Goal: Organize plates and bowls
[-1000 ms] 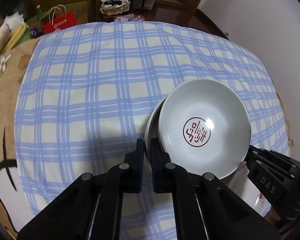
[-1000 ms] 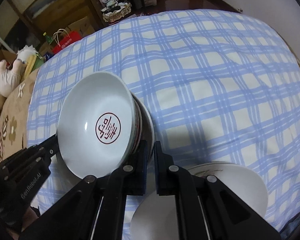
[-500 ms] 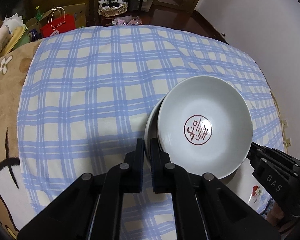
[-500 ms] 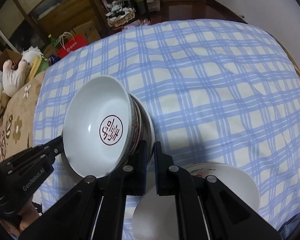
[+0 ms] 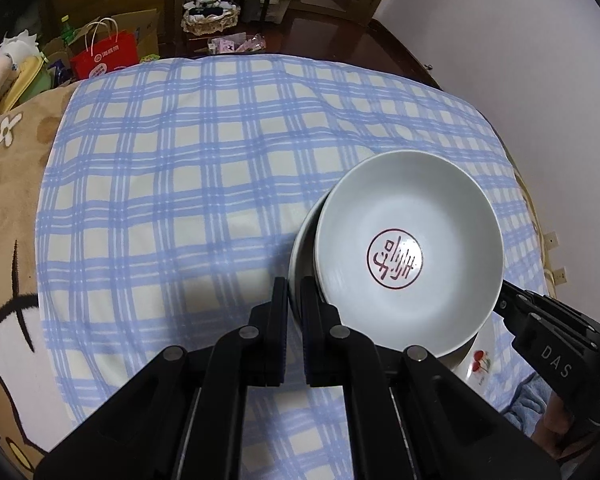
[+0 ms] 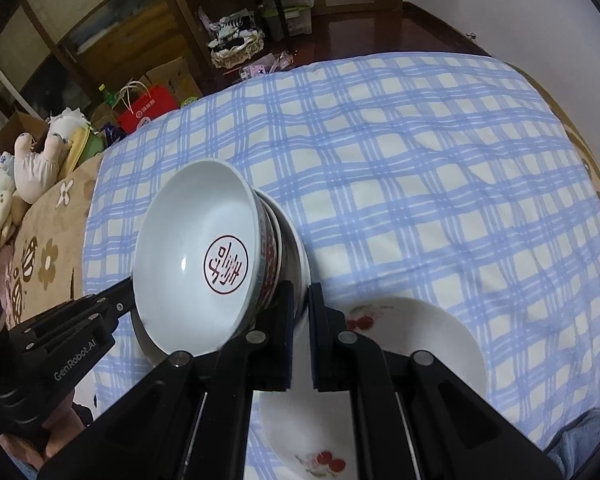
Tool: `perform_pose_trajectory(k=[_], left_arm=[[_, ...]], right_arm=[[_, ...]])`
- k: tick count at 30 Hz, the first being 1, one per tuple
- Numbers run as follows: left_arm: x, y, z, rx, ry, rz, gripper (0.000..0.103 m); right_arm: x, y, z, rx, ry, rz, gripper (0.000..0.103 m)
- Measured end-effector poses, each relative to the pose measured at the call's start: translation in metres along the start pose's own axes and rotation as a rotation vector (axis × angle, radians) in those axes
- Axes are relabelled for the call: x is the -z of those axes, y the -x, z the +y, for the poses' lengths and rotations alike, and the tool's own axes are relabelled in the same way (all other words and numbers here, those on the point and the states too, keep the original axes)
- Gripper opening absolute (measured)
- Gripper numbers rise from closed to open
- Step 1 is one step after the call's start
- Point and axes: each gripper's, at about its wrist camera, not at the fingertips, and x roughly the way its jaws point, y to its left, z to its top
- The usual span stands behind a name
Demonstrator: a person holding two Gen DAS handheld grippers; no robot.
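Observation:
A stack of white bowls with a red seal mark inside the top one (image 5: 408, 252) is held in the air above the blue checked cloth; it also shows in the right wrist view (image 6: 204, 256). My left gripper (image 5: 294, 300) is shut on the stack's near-left rim. My right gripper (image 6: 298, 304) is shut on the opposite rim, beside the red-patterned outer wall. A white plate with cherry prints (image 6: 412, 360) lies on the cloth beneath my right gripper; its edge shows in the left wrist view (image 5: 478, 364).
The blue checked cloth (image 5: 188, 184) covers a round table. A brown cartoon blanket (image 5: 4, 216) lies to the left. A red paper bag (image 5: 106, 56), boxes, soft toys (image 6: 32, 168) and dark wooden furniture stand beyond the far edge. A white wall is on the right.
Both grippers have risen with the bowl stack held between them. The cloth and the cherry plate look smaller and farther below.

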Motion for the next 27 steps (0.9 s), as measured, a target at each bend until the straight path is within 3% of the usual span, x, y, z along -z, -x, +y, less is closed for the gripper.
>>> perform_pose_trajectory(k=[7, 12, 23, 27], left_arm=[[0.017, 0.011, -0.029, 0.006, -0.063, 0.000, 0.004], [0.034, 0.002, -0.042, 0.045, -0.063, 0.049, 0.004], [0.061, -0.017, -0.082, 0.021, -0.126, 0.107, 0.005], [0.064, -0.011, -0.095, 0.020, -0.163, 0.074, 0.005]], right_arm=[[0.019, 0.023, -0.023, 0.000, -0.030, 0.005, 0.008], [0.038, 0.034, -0.043, 0.012, -0.066, 0.013, 0.008], [0.067, 0.049, -0.072, 0.055, -0.065, 0.006, 0.007], [0.071, 0.053, -0.080, 0.075, -0.066, -0.023, 0.001]])
